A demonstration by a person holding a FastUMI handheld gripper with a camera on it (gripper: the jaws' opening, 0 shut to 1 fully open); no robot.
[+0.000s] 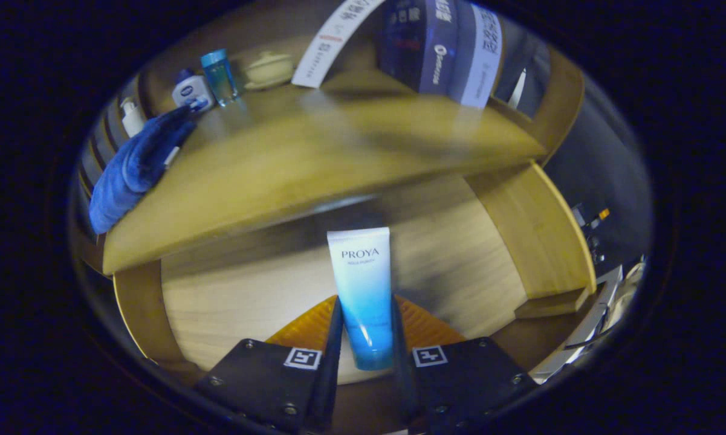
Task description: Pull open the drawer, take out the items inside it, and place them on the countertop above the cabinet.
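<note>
My gripper (366,338) is shut on a white-to-blue cosmetic tube (363,290), which stands between the two fingers with its flat end pointing away from me. Both fingers (333,338) press on its lower half. Below the tube lies the open drawer (230,302) with its pale wooden bottom and raised side walls. Beyond the drawer stretches the wooden countertop (314,157) of the cabinet, slightly blurred.
On the countertop's far left lie a blue cloth (136,166), a white bottle (190,90), a clear blue bottle (219,75) and a pump bottle (132,116). A pale lidded bowl (269,69) and dark blue boxes (441,45) stand at the back.
</note>
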